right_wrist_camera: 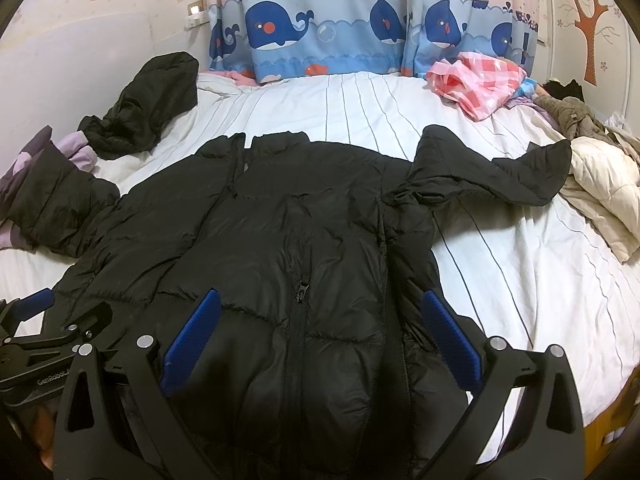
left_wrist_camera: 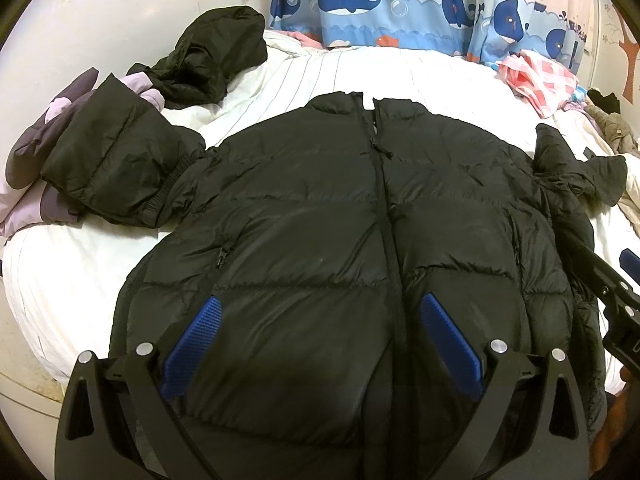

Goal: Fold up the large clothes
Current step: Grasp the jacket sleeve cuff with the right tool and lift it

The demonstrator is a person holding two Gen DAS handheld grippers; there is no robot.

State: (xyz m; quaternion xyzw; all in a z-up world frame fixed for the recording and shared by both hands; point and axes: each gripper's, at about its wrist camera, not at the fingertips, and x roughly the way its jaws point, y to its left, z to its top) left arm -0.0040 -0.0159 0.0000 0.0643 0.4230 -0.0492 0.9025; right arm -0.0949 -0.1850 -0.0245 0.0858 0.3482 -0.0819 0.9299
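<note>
Both my grippers, left [left_wrist_camera: 320,344] and right [right_wrist_camera: 320,340], gape over the black quilted puffer jacket [left_wrist_camera: 340,216]; its hem's hidden beneath them.

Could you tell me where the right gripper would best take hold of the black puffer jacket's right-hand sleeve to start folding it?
Probably at the cuff end of the sleeve, coming in from the bed's right side. It lies spread outward on the striped sheet, apart from the body of the jacket, so its thin free end suits the open right gripper.

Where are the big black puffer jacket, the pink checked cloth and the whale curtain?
black puffer jacket [left_wrist_camera: 320,208]: left wrist view, chest panel.
pink checked cloth [right_wrist_camera: 476,80]: right wrist view, its middle.
whale curtain [right_wrist_camera: 276,28]: right wrist view, a whale.
</note>
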